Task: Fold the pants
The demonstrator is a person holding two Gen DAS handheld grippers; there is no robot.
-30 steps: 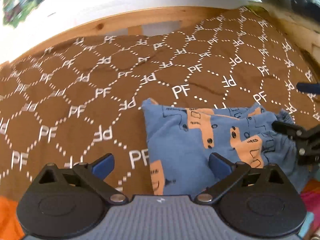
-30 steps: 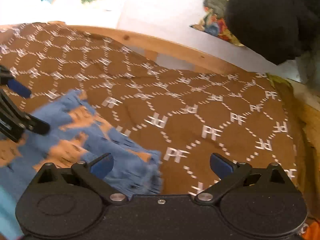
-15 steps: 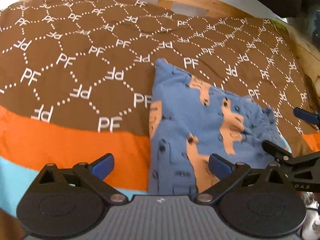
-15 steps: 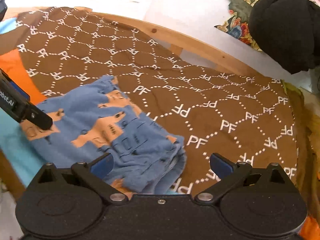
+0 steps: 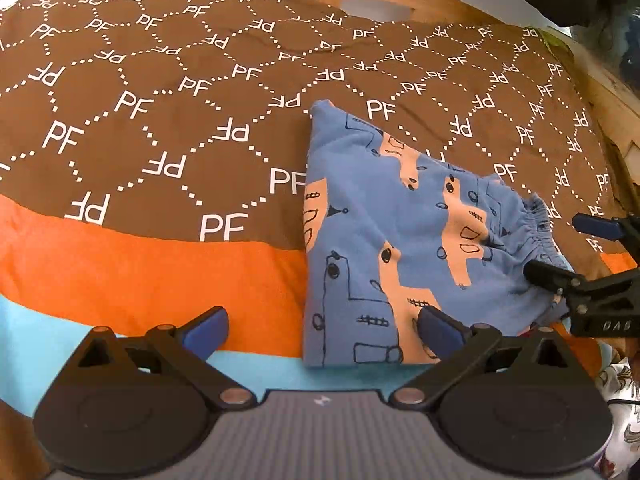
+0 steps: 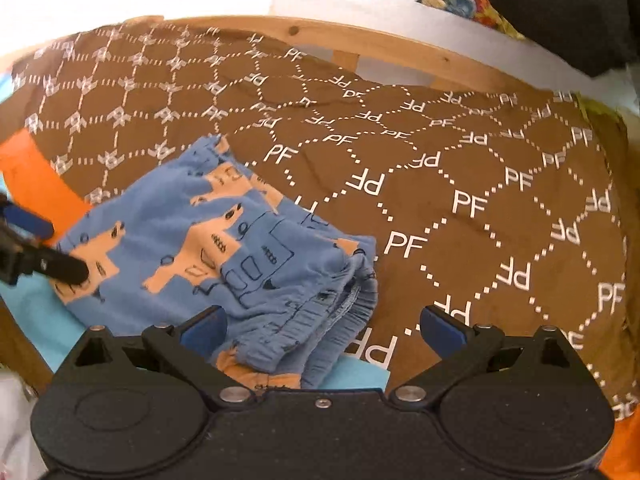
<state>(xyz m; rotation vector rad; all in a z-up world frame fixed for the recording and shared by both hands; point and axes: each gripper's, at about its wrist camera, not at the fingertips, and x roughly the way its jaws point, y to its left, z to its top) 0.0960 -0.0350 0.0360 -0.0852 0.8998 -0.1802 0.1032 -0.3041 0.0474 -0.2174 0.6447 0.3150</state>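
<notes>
The blue pants (image 5: 400, 240) with orange prints lie folded into a compact packet on the bedspread, with the elastic waistband (image 5: 536, 224) at their right end. My left gripper (image 5: 322, 328) is open and holds nothing; it hovers just short of the packet's near left corner. At the right edge of the left wrist view, my right gripper (image 5: 560, 246) is open beside the waistband. In the right wrist view the pants (image 6: 224, 248) lie ahead and to the left, the right gripper (image 6: 322, 326) stands open over the waistband end, and the left gripper (image 6: 56, 246) shows at the left edge.
The bedspread (image 5: 160, 128) is brown with white PF lettering, and has an orange band (image 5: 140, 272) and a light blue band (image 5: 60, 328) near the front. A wooden bed rail (image 6: 380, 44) runs along the back by a white wall. A black bundle (image 6: 560, 8) sits at the upper right.
Both grippers have drawn back from the pants toward the front edge of the bed, so the orange and light blue bands now show. The folded pants stay put.
</notes>
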